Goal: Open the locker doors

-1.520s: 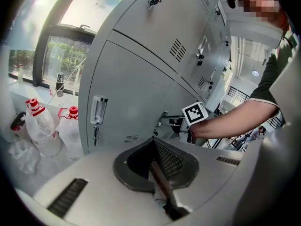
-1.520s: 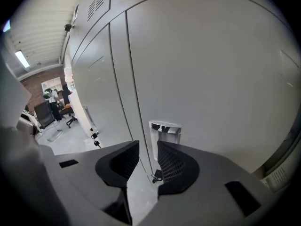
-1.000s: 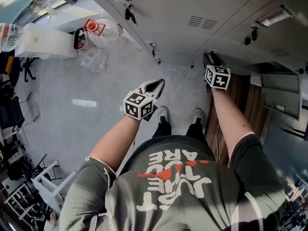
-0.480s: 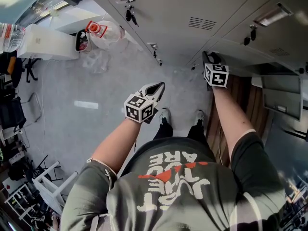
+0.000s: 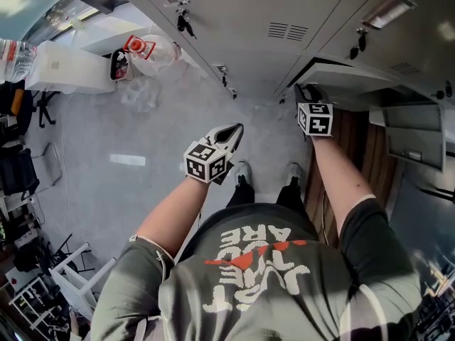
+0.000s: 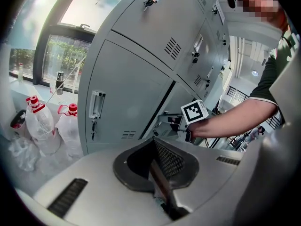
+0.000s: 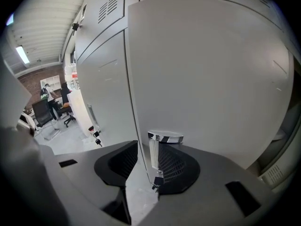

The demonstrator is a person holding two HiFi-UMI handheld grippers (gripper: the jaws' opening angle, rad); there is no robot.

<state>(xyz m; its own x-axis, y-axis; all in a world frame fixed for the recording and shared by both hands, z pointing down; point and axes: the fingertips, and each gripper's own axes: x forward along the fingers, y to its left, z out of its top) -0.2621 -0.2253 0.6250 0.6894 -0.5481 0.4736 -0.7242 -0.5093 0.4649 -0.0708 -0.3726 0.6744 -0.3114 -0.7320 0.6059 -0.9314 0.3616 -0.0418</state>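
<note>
Grey metal lockers (image 6: 141, 41) stand on a grey floor (image 5: 128, 133), with office clutter further off.

**Progress:** partly done, by my read. One lower locker door (image 7: 211, 79) stands ajar, and the left gripper view shows a dark gap along its edge.
- The right gripper (image 7: 149, 167) is at that door's free edge. Its jaws are wide apart and have just been opening. The door edge and its chrome handle (image 7: 164, 137) stand between them, and the pads do not look to be pressing.
- The left gripper (image 6: 155, 147) hangs in the air well left of the ajar door, jaws together with nothing between them.

**Left to do:**
- The neighbour door (image 6: 127, 102), just left of the ajar door, is closed with a key (image 6: 93, 126) in its lock.
- The doors above the ajar door look closed too.
- A panel (image 5: 412, 137) right of the ajar door may be another open door, but I cannot tell.

**Writing:**
- The shirt (image 5: 249, 268) shows "JUST" and "ARE"; the middle word is unclear.
- The red-capped bottles (image 6: 40, 126), far left of the ajar door, have labels too small to read.
- The marker cube (image 5: 207, 159) carries square patterns only.
- No locker numbers are legible.
</note>
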